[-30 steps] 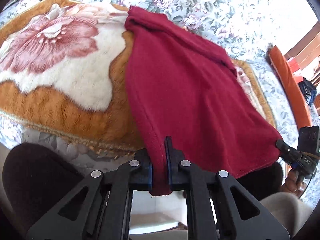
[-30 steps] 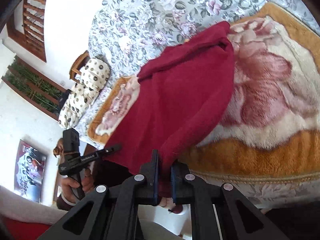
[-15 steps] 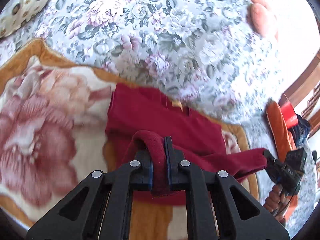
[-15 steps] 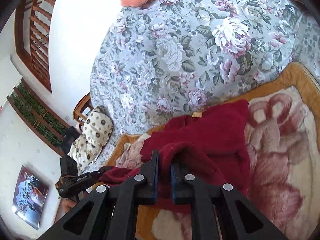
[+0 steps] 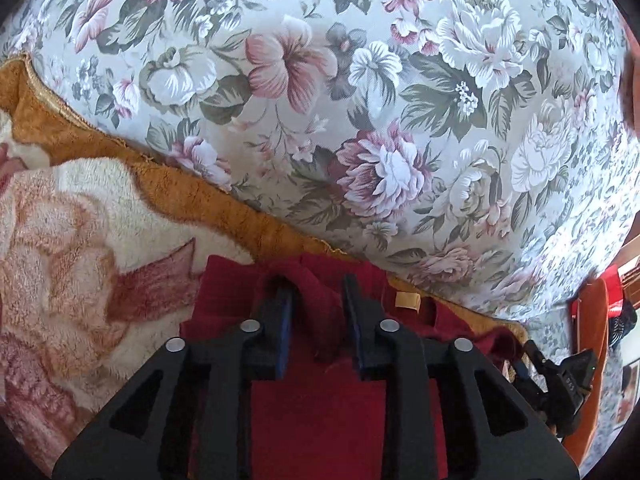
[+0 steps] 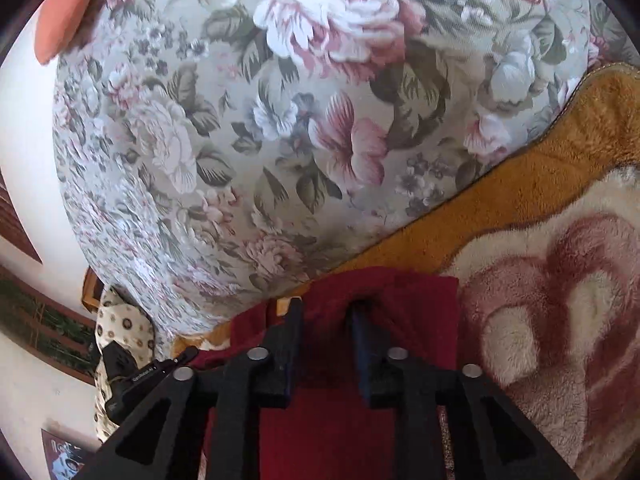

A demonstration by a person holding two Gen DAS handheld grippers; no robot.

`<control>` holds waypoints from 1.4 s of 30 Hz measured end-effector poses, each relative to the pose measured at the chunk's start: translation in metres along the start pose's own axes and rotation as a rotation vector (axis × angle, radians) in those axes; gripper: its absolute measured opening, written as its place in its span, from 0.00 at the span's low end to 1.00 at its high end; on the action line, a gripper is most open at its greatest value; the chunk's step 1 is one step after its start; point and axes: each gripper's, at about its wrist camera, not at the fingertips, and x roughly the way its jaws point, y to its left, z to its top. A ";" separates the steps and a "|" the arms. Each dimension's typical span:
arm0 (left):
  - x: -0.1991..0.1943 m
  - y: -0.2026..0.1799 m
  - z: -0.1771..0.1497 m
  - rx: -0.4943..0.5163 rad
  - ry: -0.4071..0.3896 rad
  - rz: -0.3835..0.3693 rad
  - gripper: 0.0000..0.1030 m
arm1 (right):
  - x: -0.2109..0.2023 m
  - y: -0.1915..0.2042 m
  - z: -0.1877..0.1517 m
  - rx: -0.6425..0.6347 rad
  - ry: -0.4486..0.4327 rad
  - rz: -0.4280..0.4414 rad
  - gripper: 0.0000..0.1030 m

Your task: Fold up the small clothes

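A dark red knit garment (image 5: 320, 404) lies folded over on a plush orange and cream blanket (image 5: 72, 248). Its yellow neck label (image 5: 407, 301) shows at the far edge. My left gripper (image 5: 318, 286) is open, its jaws standing apart over the garment's far left corner, with a ridge of loose cloth between them. In the right wrist view my right gripper (image 6: 326, 312) is open too, over the garment's (image 6: 332, 432) far right corner. The right gripper also shows in the left wrist view (image 5: 560, 380), and the left gripper in the right wrist view (image 6: 140, 376).
The blanket (image 6: 560, 320) lies on a bed with a grey floral cover (image 5: 380, 100). A spotted cushion (image 6: 120, 320) lies at the left. An orange chair back (image 5: 592, 340) stands at the right. A pink pillow (image 6: 60, 20) lies at the far end.
Both grippers carried the garment's near hem up and over to its neck edge, folding it in half, then opened and let the cloth go.
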 end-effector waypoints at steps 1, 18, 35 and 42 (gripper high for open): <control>-0.002 -0.005 0.002 0.015 0.000 0.003 0.32 | -0.010 0.004 0.003 -0.013 -0.037 -0.017 0.42; 0.020 -0.022 -0.023 0.127 0.044 0.140 0.75 | 0.073 0.048 -0.024 -0.352 0.130 -0.380 0.40; -0.017 0.018 -0.035 -0.001 -0.003 0.169 0.75 | -0.019 0.057 -0.095 -0.476 0.132 -0.394 0.38; -0.075 0.027 -0.097 0.005 -0.030 0.166 0.75 | -0.013 0.064 -0.110 -0.531 0.177 -0.484 0.39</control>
